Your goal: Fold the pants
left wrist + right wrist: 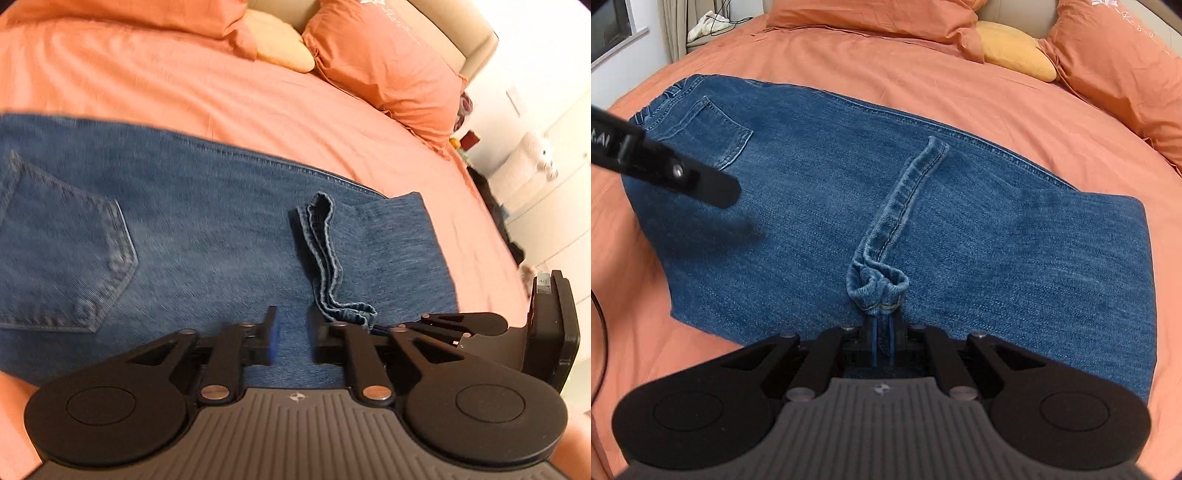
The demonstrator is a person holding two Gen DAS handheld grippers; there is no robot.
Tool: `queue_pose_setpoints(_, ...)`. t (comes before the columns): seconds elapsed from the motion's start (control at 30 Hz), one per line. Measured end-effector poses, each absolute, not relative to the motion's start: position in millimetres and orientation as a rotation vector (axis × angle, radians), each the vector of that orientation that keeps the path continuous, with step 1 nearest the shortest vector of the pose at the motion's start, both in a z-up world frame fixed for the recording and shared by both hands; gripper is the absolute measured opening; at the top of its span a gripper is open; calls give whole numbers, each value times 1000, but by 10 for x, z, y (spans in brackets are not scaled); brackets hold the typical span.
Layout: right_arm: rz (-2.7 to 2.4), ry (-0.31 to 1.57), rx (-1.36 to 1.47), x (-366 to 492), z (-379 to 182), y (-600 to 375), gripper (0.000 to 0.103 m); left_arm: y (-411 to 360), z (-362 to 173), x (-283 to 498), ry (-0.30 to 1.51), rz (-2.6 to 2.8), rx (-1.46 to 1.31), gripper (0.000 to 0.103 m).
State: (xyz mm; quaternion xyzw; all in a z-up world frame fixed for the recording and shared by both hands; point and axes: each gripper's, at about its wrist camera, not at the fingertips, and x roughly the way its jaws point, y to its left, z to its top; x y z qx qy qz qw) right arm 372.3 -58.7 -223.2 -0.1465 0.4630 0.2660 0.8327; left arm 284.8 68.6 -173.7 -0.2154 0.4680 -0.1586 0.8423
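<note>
Right hand-held gripper (882,341) clamps hem | left hand-held gripper (293,338) released | jeans (820,192) lie waistband-left, fold-right

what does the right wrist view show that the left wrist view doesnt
Only the right wrist view shows the waistband of the jeans, a window at far left, and the right hand-held gripper shut on the hem. Only the left wrist view shows white cabinets beyond the bed and the left hand-held gripper standing open, nothing between its jaws. Both show the folded jeans on the orange bedsheet, the back pocket, orange pillows and a yellow cushion.
</note>
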Motion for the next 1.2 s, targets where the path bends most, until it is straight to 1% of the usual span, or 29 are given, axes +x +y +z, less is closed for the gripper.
queue_pose_setpoints(0.07,571,996,-283,3745,-2197,-608,11,687,-1819,2919,999,-353,-513,25)
queue_pose_setpoints(0.1,581,1005,-264,3767,-2178,-614,19,697,-1849,2926,1002,-357,-540,27)
queue_pose_setpoints(0.13,593,1014,-243,3779,-2136,-643,26,686,-1868,2953,1004,-362,-566,32)
queue_pose_setpoints(0.17,603,1019,-224,3768,-2089,-716,28,686,-1895,2951,1007,-368,-592,38)
queue_pose_setpoints(0.23,605,1011,-205,3743,-1985,-788,41,659,-1961,3015,1016,-380,-653,41)
queue_pose_setpoints(0.37,580,973,-158,3716,-1799,-1048,48,600,-2161,3182,1037,-368,-804,45)
queue_pose_setpoints(0.47,519,957,-128,3765,-1771,-1272,48,506,-2288,3316,1050,-351,-868,45)
queue_pose_setpoints(0.63,438,949,-63,3841,-1818,-1682,48,337,-2380,3536,1052,-289,-799,45)
queue_pose_setpoints(0.7,418,949,-37,3840,-1855,-1841,48,292,-2408,3612,1064,-279,-779,38)
queue_pose_setpoints(0.73,406,948,-29,3836,-1876,-1921,48,256,-2399,3642,1065,-276,-750,25)
queue_pose_setpoints(0.77,391,946,-23,3839,-1907,-1984,48,218,-2370,3657,1061,-284,-715,18)
queue_pose_setpoints(0.83,357,936,-13,3839,-1939,-2133,48,114,-2196,3621,1006,-292,-611,8)
queue_pose_setpoints(0.97,286,910,15,3834,-2004,-2448,47,-152,-1630,3467,828,-373,-344,7)
queue_pose_setpoints(1.07,259,902,71,3901,-2019,-2653,43,-285,-1262,3404,735,-397,-185,7)
queue_pose_setpoints(1.13,250,893,113,3950,-2014,-2756,31,-262,-1227,3472,774,-375,-150,7)
queue_pose_setpoints(1.17,251,891,127,3983,-2014,-2782,28,-232,-1289,3535,808,-348,-146,7)
queue_pose_setpoints(1.2,252,890,134,4019,-2013,-2786,22,-164,-1390,3588,847,-318,-154,7)
